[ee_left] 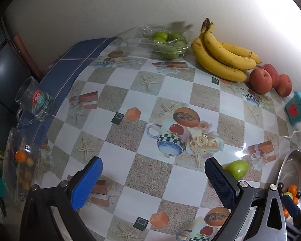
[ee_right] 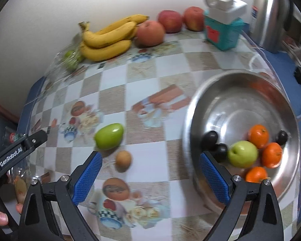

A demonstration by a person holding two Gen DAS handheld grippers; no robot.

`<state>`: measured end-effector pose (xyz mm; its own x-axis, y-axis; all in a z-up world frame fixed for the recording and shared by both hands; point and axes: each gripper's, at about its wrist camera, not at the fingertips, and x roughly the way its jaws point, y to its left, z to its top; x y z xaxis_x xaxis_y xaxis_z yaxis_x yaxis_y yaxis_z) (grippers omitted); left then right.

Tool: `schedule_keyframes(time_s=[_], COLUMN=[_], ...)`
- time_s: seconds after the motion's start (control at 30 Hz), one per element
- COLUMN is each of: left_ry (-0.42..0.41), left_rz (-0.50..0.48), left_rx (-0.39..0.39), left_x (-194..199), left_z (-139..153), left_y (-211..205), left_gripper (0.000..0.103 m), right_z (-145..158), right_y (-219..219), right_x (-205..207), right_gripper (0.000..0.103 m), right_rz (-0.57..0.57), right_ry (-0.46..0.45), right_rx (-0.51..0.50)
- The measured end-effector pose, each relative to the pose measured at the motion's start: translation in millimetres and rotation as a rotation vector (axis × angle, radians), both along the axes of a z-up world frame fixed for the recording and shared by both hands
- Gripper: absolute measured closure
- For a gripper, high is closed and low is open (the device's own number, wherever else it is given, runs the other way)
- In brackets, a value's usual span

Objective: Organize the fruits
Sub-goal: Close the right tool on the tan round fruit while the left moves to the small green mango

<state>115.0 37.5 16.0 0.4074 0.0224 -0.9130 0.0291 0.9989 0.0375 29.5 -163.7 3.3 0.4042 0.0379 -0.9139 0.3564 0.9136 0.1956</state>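
Note:
A green fruit [ee_right: 108,136] lies on the patterned table, with a small brown fruit [ee_right: 123,159] just in front of it; the green fruit also shows in the left wrist view [ee_left: 237,169] beside the right finger. A steel bowl [ee_right: 214,104] at the right holds a green apple [ee_right: 243,153], oranges [ee_right: 258,136] and dark round fruits [ee_right: 210,137]. Bananas [ee_left: 224,56] and red apples [ee_left: 260,80] lie by the wall. My left gripper [ee_left: 153,180] is open and empty above the table. My right gripper [ee_right: 150,175] is open and empty, near the small brown fruit.
A clear tray of green fruits [ee_left: 166,42] sits at the back. A glass mug [ee_left: 37,100] and a clear container of small orange fruits [ee_left: 23,160] stand at the left edge. A teal box [ee_right: 222,30] and a metal kettle [ee_right: 271,14] stand at the back right.

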Motion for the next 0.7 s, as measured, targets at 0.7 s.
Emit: schedule_keyframes(time_s=[0.7], left_ry=[0.201], left_rz=[0.046], left_rx=[-0.02], left_x=[11], left_z=[-67], left_y=[-4], left_gripper=[0.0], right_z=[-40], right_y=[26], right_x=[22], right_gripper=[0.006], right_rz=[0.084], right_ry=[0.083], right_rx=[0.019])
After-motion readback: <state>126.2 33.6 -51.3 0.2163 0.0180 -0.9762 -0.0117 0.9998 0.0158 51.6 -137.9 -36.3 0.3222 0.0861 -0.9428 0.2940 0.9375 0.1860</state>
